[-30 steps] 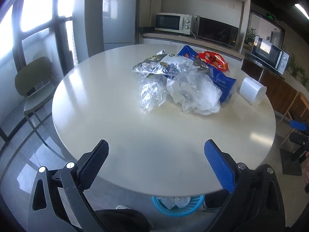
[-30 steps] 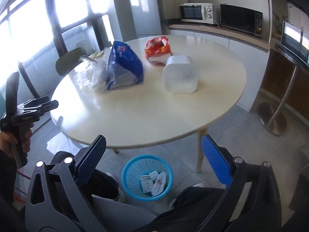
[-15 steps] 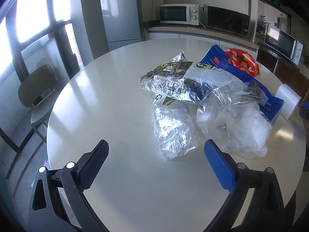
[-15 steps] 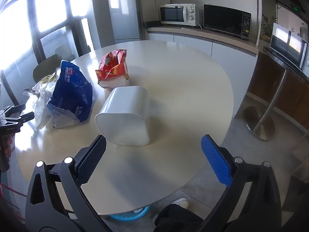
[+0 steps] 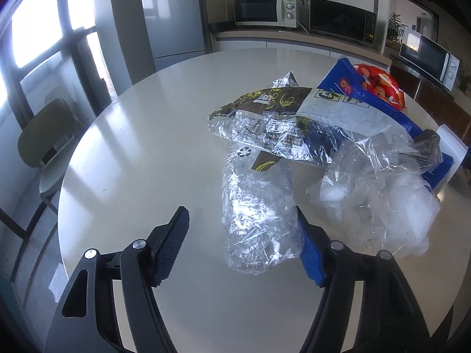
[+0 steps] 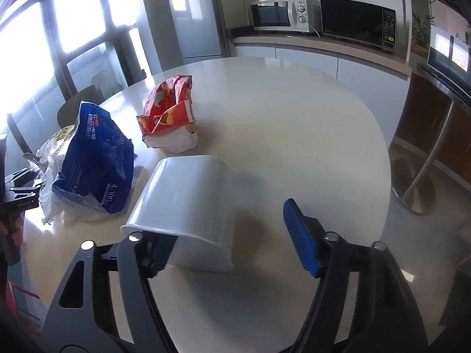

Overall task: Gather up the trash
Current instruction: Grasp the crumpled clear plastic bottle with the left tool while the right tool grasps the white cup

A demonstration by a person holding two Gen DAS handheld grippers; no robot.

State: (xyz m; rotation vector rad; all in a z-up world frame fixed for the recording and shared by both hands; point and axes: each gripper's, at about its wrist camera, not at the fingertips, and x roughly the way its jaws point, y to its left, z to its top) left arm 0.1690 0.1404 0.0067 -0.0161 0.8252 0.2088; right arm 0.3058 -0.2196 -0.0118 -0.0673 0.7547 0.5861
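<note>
**Two grippers closing in on table litter, neither with a firm hold yet**

Nearest the left wrist camera, the left gripper (image 5: 243,245) has just been narrowing its jaws around the silvery crumpled wrapper (image 5: 259,220). The right pad is against or just behind the film at about 4 o'clock; the left pad stands clear of it, so nothing is clamped. The gripper tilts down toward the round table (image 5: 141,153).

The right gripper (image 6: 232,241) has also just been closing. Its left finger sits at the rim of the overturned white tub (image 6: 188,203), apparently poking into the mouth, while the right finger stands well apart at 3 o'clock; it holds nothing yet.

Risks, as I judge them: the slippery film may squirt out or drag the printed bag (image 5: 282,117) lying on top of it, and the tub may roll or skid away if pinched by its thin wall alone.

Farther off, at 11 o'clock in the right view, lie the blue bag (image 6: 100,158) and red snack bag (image 6: 167,111).
</note>
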